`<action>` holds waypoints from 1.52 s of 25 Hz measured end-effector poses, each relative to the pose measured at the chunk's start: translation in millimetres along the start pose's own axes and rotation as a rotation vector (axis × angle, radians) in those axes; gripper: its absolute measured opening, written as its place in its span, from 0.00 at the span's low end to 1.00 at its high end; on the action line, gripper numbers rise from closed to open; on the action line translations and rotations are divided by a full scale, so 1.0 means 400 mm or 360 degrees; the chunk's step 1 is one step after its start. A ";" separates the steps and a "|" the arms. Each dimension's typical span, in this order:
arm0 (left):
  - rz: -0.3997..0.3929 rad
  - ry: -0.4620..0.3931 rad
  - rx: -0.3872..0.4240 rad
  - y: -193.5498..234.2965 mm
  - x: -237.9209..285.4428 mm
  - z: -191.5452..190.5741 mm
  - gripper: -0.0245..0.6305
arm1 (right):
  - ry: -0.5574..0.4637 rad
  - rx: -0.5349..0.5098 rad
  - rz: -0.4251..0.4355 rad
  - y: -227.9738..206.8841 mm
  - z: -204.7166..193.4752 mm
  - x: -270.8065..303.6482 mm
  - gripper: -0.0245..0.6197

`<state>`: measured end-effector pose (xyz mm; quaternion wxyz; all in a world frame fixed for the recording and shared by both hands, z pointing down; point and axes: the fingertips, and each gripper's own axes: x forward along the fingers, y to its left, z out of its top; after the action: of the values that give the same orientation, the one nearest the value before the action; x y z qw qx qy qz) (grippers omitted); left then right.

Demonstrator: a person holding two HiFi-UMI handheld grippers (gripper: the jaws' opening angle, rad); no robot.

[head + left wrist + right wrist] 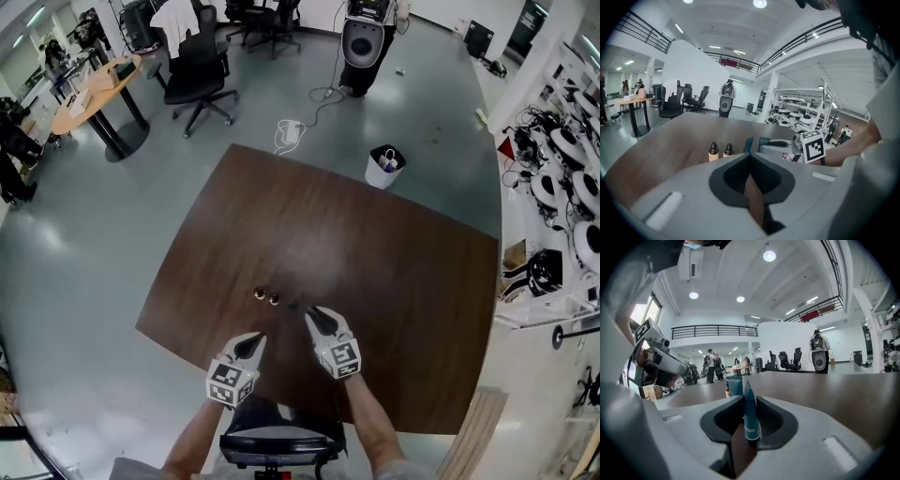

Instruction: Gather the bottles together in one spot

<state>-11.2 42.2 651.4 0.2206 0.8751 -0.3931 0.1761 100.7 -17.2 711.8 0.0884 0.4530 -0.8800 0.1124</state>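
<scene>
In my judgement the right gripper (314, 317), jaws pinching a flat teal tube (750, 418), should lower it upright just beside the two small tan dark-capped bottles (261, 294) near the dark brown bench's (394, 281) near edge without toppling them, the left gripper (255, 343), jaws pressed together, held clear.
</scene>
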 end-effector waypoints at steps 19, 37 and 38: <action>-0.0002 0.0012 -0.0003 -0.006 0.000 -0.011 0.04 | 0.0048 0.0066 0.0043 0.015 -0.018 -0.002 0.34; -0.0031 -0.0032 -0.0001 -0.017 -0.011 0.020 0.04 | 0.0053 0.0149 -0.0059 0.016 0.034 -0.080 0.43; -0.0036 -0.0042 -0.0001 -0.019 -0.011 0.027 0.04 | 0.0051 0.0170 -0.0071 0.015 0.042 -0.096 0.39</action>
<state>-6.7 43.8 638.2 0.2177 0.8817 -0.3860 0.1618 116.9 11.4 684.9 0.0807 0.4748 -0.8608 0.1645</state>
